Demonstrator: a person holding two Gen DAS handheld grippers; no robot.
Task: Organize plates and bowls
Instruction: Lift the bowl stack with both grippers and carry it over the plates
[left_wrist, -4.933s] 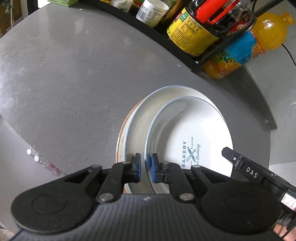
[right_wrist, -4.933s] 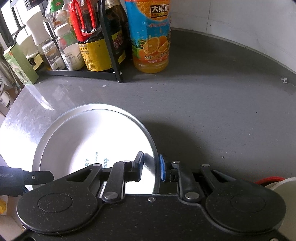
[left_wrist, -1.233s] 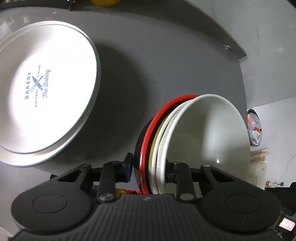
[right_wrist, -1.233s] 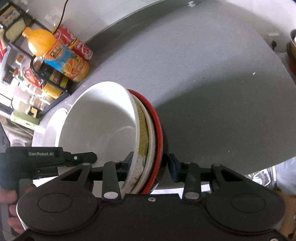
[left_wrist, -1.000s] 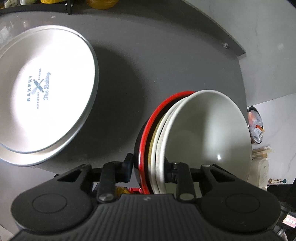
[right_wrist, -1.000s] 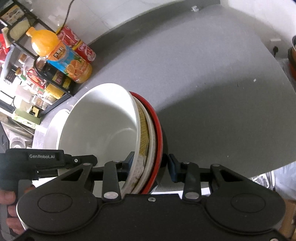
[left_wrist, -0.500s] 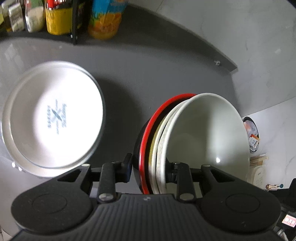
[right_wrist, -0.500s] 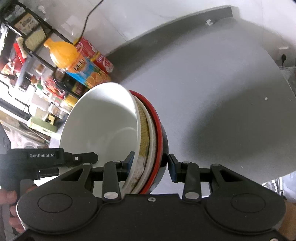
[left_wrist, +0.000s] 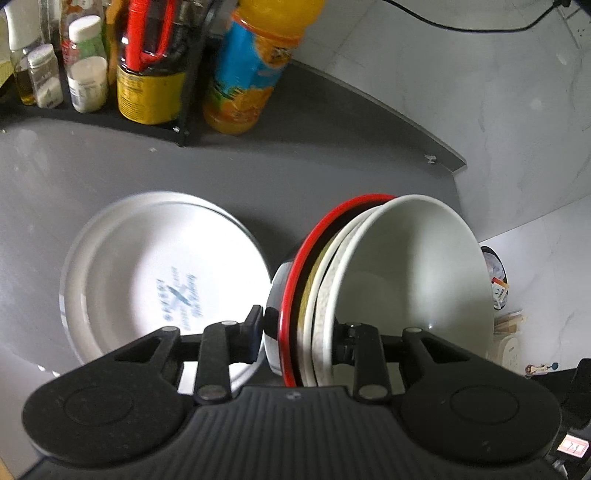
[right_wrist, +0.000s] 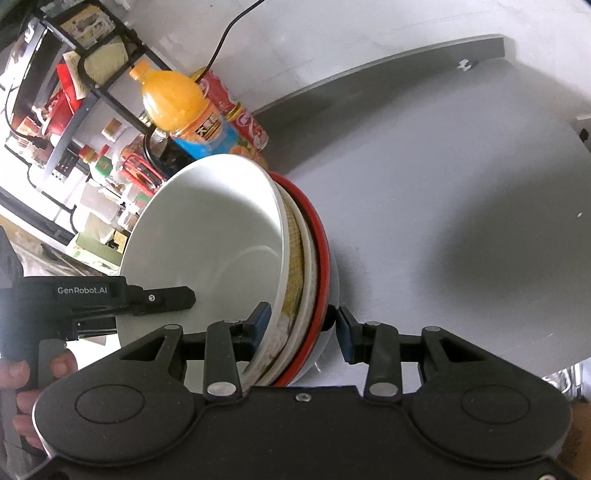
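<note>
You are holding a stack of bowls (left_wrist: 369, 288) up in the air with both grippers. Your left gripper (left_wrist: 297, 341) has its fingers squeezed on the stack's near edge, one finger outside on the shiny bottom bowl and one inside the white top bowl (left_wrist: 413, 273). Your right gripper (right_wrist: 301, 328) sits around the other edge of the same stack (right_wrist: 295, 273); its left finger touches the white bowl, but the right finger looks a tiny bit apart from the outside, so you cannot tell if it is really squeezing. In the stack you can see a red-rimmed bowl (left_wrist: 299, 277) and a speckled one under the white one. The plates (left_wrist: 162, 280) are already piled up flat on the gray worktop (left_wrist: 332, 147), at about 9 o'clock from the bowls in the left view. So the plates look done, and the bowls are together but not set down yet. What is left, I think, is to put the bowl stack down, maybe beside the plates or on top of them. The juice bottle (left_wrist: 251, 70) and the rack of jars (left_wrist: 110, 74) stand at about 11 o'clock, well apart from the plates. The stack is tipped, so it could slide if you loosen your hold.
</note>
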